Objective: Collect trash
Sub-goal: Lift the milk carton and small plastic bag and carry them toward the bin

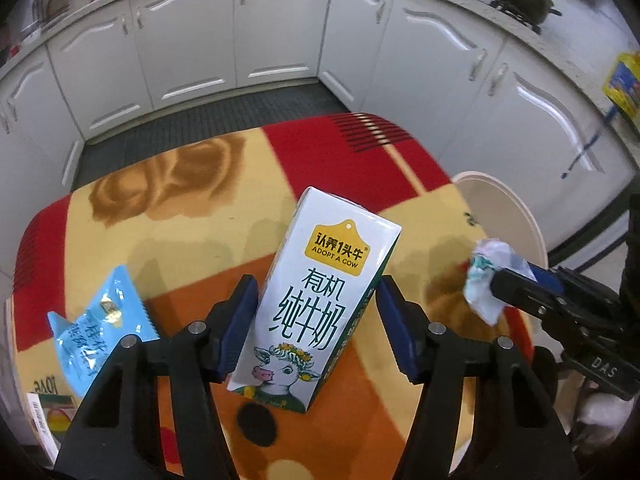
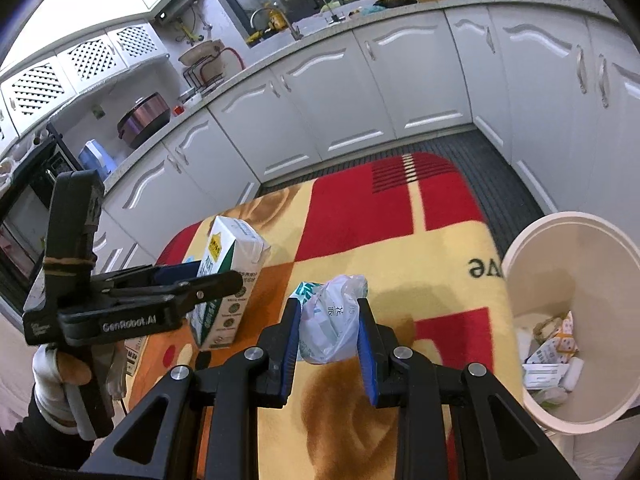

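A white milk carton (image 1: 316, 300) with a cow picture stands tilted between the fingers of my left gripper (image 1: 316, 312). The jaws are open around it and a gap shows on each side. It also shows in the right wrist view (image 2: 228, 276). My right gripper (image 2: 328, 332) is shut on a crumpled white plastic wrapper (image 2: 330, 320), held above the table; the wrapper also shows in the left wrist view (image 1: 486, 280). A blue snack packet (image 1: 100, 320) lies at the table's left.
The table wears a red, yellow and orange blanket (image 2: 400, 208). A cream waste bin (image 2: 576, 320) with several scraps inside stands at the table's right side. White kitchen cabinets (image 1: 280, 28) ring the room. A small box (image 1: 44, 420) lies at the near left edge.
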Motion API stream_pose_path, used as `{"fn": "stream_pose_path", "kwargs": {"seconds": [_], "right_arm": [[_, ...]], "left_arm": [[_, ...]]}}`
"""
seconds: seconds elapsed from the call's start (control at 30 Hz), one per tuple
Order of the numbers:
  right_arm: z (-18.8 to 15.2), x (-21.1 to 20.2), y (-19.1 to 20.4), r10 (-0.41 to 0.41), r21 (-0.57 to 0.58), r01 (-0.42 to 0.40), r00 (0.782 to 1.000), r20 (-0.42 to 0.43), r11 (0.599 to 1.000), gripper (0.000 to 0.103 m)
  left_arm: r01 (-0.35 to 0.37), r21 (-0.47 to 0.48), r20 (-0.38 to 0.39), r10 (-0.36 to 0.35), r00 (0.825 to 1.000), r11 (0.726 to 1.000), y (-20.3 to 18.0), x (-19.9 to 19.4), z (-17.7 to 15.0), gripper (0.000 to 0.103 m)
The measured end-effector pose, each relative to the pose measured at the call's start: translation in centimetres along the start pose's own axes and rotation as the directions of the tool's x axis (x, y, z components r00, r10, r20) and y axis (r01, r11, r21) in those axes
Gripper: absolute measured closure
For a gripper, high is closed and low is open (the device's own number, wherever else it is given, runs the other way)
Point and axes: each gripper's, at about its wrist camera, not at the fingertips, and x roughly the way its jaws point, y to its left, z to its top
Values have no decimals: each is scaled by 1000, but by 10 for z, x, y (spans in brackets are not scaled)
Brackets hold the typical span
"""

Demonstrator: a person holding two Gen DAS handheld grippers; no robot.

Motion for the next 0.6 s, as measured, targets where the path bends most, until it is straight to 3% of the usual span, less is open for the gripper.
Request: {"fn": "stream_pose_path", "kwargs": {"seconds": [0.3,0.6], "right_arm": [[-6,-23,-5,-22,19,22,999,37,1000,77],[-10,-29,-12,-37,46,35,999,32,998,77]], "left_arm": [[51,11,5,-51,999,999,-27,-6,-3,47],[13,29,1,-13,1000,1000,-37,16,-9,46]]}}
